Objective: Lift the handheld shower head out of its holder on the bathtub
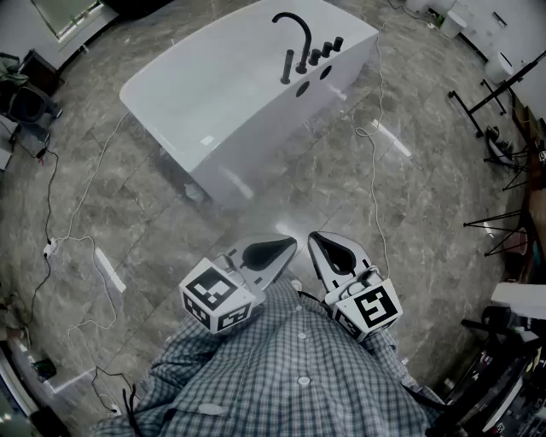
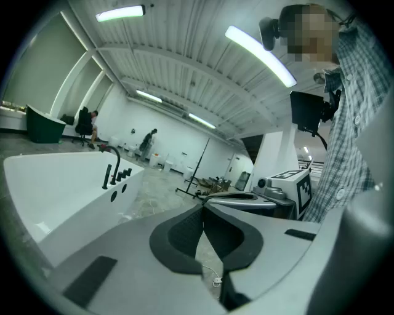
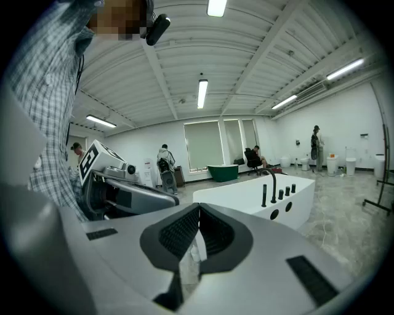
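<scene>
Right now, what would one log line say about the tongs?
stage: not started | left tongs: shut, empty | right tongs: shut, empty | shower head: upright on bathtub rim, untouched

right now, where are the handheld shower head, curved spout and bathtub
handheld shower head (image 1: 287, 67), head view, mid shaft
curved spout (image 1: 299, 19), head view, top of arch
bathtub (image 1: 196, 102), head view, bare basin

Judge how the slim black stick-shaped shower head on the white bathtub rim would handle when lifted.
The slim black stick-shaped shower head is likely rigid; its smooth finish may slip. Standing upright, it probably lifts straight out.
</scene>
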Demonstrator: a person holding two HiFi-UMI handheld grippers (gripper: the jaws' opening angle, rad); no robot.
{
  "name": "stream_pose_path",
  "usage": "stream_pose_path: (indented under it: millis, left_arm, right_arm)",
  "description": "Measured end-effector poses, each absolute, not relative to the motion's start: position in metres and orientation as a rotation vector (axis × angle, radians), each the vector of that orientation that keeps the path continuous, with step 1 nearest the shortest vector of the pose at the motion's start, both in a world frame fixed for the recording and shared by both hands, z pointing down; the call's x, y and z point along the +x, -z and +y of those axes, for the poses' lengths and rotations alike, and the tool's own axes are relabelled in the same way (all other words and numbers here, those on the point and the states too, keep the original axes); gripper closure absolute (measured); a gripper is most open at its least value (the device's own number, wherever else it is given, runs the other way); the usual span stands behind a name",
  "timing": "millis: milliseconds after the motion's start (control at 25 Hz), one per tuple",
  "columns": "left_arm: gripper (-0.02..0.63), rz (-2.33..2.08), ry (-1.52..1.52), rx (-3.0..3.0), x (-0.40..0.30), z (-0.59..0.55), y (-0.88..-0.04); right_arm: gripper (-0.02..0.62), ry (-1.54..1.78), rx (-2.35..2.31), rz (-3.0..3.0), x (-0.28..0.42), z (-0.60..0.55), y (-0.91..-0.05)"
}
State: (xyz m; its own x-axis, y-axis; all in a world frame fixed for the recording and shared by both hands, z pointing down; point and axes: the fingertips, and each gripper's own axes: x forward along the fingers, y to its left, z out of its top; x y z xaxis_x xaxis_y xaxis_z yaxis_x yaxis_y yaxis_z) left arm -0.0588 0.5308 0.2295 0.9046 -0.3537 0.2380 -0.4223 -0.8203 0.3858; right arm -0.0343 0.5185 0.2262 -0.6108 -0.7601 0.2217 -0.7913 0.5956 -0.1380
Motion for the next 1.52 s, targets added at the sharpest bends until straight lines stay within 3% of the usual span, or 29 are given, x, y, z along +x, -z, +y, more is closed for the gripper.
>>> stream_pose_path:
  millis: [720,1520]
  left_arm:
    - [0.597,-0.557,-0.251,2.637,-0.051,0.537,-0.235]
    - [0.597,-0.737,-0.226,2.609,-0.008,0.560,-0.224]
  right_arm:
    - [0.577,-0.372,1.359,-2.684,-0.024,0.527,-0.225]
    - [0.575,-0.422,1.316,-2.696,0.048,0.555,-0.230]
